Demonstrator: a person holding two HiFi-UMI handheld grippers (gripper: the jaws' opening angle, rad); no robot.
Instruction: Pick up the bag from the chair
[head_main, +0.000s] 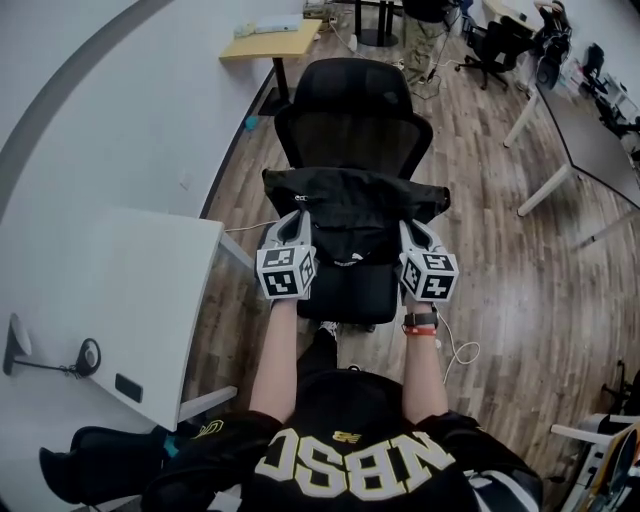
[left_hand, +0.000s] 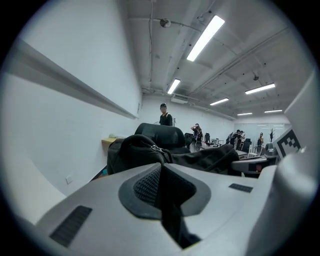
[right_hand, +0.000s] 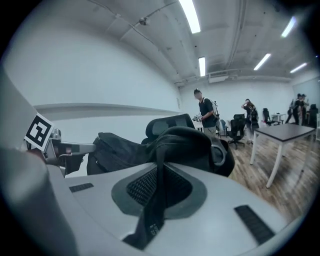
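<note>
**Bag held at both ends, lying across the chair**

Our left gripper (left_hand: 161, 172) had its jaws pressed together on a black strap (left_hand: 172, 215) of the bag. Our right gripper (right_hand: 159, 175) was pinching a second strap (right_hand: 150, 215) in the same way. From both grippers the bag (head_main: 355, 205) lay straight ahead, toward the backrest (head_main: 350, 140) of the chair (head_main: 355, 85). Its long axis ran across the chair, from one side to the other. So each gripper held one end, and neither hand was nearer than the other. The bag hung in front of the backrest and above the seat (head_main: 365, 295). It seemed to us free of the seat, but we could not see the gap itself. We judged that the coming move turned on this: both ends had to travel together and level, away from the chair, or the bag would tilt along its long axis.
</note>
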